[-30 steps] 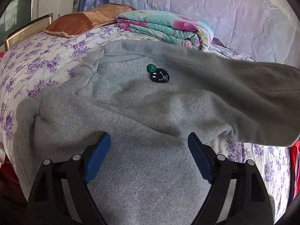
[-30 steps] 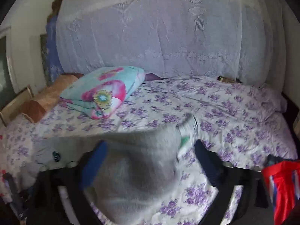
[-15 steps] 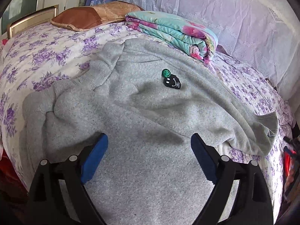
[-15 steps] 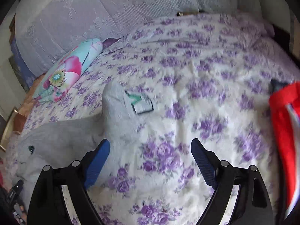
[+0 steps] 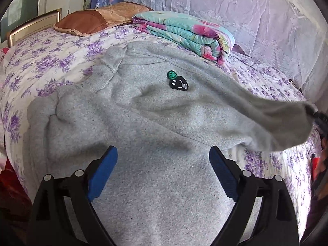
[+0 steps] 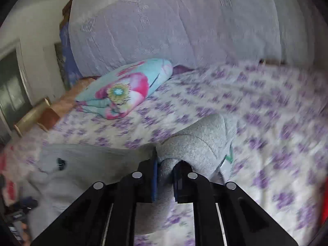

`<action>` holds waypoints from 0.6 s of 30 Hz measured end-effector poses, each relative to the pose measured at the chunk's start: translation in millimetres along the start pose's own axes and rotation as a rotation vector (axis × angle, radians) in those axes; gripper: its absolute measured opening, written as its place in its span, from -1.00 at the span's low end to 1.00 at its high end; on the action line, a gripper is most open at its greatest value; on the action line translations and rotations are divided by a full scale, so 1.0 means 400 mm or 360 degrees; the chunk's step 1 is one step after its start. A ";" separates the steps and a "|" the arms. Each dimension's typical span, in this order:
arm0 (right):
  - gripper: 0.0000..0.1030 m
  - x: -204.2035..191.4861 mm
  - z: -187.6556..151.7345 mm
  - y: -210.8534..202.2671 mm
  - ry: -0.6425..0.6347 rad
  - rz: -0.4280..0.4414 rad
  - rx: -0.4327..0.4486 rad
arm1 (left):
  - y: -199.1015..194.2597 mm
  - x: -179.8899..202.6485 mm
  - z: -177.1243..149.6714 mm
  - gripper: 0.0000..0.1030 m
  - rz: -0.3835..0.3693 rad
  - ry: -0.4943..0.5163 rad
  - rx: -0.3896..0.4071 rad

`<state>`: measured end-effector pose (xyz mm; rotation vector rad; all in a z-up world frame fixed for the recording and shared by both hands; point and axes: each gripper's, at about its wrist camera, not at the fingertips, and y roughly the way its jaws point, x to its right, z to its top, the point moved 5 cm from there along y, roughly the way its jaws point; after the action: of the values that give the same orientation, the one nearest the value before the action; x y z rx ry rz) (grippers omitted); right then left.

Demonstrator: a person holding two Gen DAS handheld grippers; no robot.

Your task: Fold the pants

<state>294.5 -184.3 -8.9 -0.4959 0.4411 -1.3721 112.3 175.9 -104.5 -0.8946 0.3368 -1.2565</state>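
Observation:
Grey fleece pants (image 5: 164,123) with a small black and green patch (image 5: 178,82) lie spread across the flowered bed. My left gripper (image 5: 163,170) is open and empty, its blue pads hovering just above the near part of the cloth. My right gripper (image 6: 165,176) is shut on the leg end of the pants (image 6: 196,145), bunched between its pads and lifted off the bed. In the left wrist view that lifted leg end (image 5: 287,123) hangs in the air at the right, with the right gripper's tip at the frame edge.
A folded teal and pink quilt (image 5: 184,32) and a brown pillow (image 5: 92,18) lie at the head of the bed. A lace curtain (image 6: 184,24) hangs behind. Something red (image 6: 325,201) sits at the bed's right edge. The bedspread (image 6: 266,112) stretches to the right.
My right gripper was open above the leg end lying on the bed; it has closed on it and lifted it. The left gripper has stayed open over the pants.

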 end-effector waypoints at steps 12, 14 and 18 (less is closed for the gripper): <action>0.57 0.294 -0.115 0.030 0.0264 -0.0436 -0.0426 | 0.006 0.004 0.033 0.71 -0.0061 0.0002 -0.0017; 0.51 0.340 -0.191 0.050 0.0443 -0.0344 -0.0490 | -0.012 -0.016 0.068 0.71 -0.0049 -0.0012 0.0030; 0.46 0.387 -0.274 0.098 0.0804 -0.0110 -0.0514 | -0.052 -0.084 0.184 0.75 -0.0014 -0.0065 0.0133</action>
<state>287.0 -340.9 -122.7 -0.4238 1.0782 -1.4983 137.1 235.2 -50.9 -0.8499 0.2469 -1.2498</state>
